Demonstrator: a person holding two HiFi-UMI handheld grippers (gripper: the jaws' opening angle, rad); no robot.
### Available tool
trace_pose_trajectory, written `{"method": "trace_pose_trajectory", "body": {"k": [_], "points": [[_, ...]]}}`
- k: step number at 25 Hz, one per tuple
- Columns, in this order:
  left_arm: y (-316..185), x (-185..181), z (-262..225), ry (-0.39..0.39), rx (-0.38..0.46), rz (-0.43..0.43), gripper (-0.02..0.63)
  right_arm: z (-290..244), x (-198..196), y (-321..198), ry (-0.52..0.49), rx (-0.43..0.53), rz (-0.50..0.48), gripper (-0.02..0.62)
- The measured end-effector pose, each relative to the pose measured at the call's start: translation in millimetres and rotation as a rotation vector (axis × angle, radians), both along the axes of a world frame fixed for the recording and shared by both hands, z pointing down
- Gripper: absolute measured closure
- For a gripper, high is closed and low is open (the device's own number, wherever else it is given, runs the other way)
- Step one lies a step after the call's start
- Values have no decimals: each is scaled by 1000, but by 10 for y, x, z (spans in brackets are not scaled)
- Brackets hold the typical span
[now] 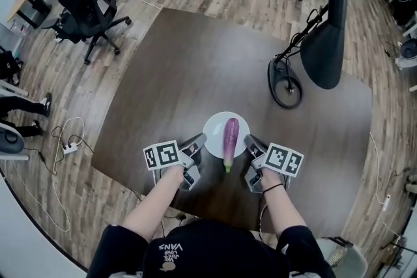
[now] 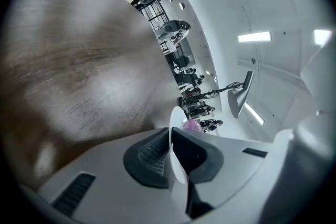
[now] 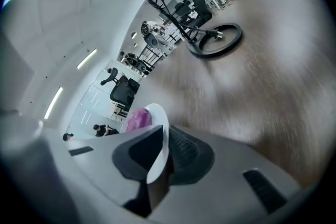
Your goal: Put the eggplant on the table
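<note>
A purple eggplant with a green stem lies lengthwise on a white plate over the dark brown table. My left gripper is shut on the plate's left rim, and my right gripper is shut on its right rim. In the left gripper view the plate's edge runs between the dark pads, with a bit of eggplant behind it. The right gripper view shows the plate rim clamped between the pads and the eggplant on top.
A black desk lamp with a round ring base and a large shade stands on the table's right side. Office chairs and floor cables surround the table on the wooden floor.
</note>
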State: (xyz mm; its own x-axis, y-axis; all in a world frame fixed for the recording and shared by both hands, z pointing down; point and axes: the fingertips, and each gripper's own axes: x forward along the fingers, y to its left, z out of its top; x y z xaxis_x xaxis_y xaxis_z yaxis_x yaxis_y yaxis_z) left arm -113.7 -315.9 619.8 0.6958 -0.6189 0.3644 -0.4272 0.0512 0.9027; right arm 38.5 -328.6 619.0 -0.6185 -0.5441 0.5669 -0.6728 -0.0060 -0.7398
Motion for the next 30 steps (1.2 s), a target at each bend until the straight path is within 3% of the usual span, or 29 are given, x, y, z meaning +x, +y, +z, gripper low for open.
{"method": "trace_pose_trajectory", "body": {"k": [12, 19, 30], "points": [[-227, 156, 236, -74, -65, 30, 581, 240, 144, -209, 38, -36, 9, 552], [-263, 204, 345, -167, -113, 81, 581, 314, 175, -252, 64, -47, -4, 552], [-288, 259, 443, -212, -166, 124, 579, 450, 212, -270, 138, -75, -21, 552]]}}
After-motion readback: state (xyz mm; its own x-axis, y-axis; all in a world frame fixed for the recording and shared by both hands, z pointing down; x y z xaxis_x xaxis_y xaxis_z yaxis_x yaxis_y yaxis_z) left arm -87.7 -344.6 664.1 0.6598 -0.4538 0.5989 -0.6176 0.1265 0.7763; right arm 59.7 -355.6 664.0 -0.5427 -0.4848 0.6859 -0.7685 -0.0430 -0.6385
